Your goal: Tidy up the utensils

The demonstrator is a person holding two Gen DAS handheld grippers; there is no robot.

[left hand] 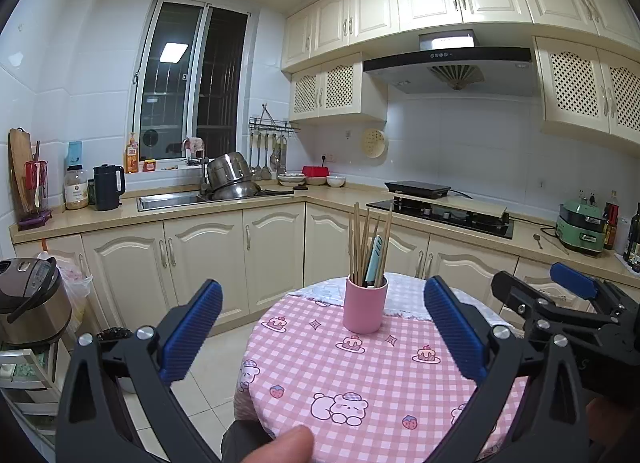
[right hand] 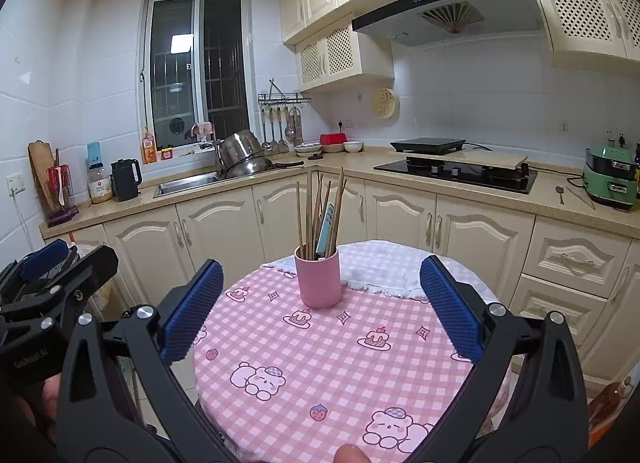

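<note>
Both grippers, left gripper (left hand: 323, 327) and right gripper (right hand: 320, 309), wide open, empty. Pink cup (left hand: 365, 305) with chopsticks (left hand: 362, 241) at 12 o'clock. Task looks finished; next move probably retreat.

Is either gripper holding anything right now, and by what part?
Nothing is held. The left gripper and right gripper are both open, short of the pink cup of chopsticks.

Matt pink cup (left hand: 365, 307), wooden chopsticks (left hand: 357, 239), checked cloth tablecloth (left hand: 360, 379)
</note>
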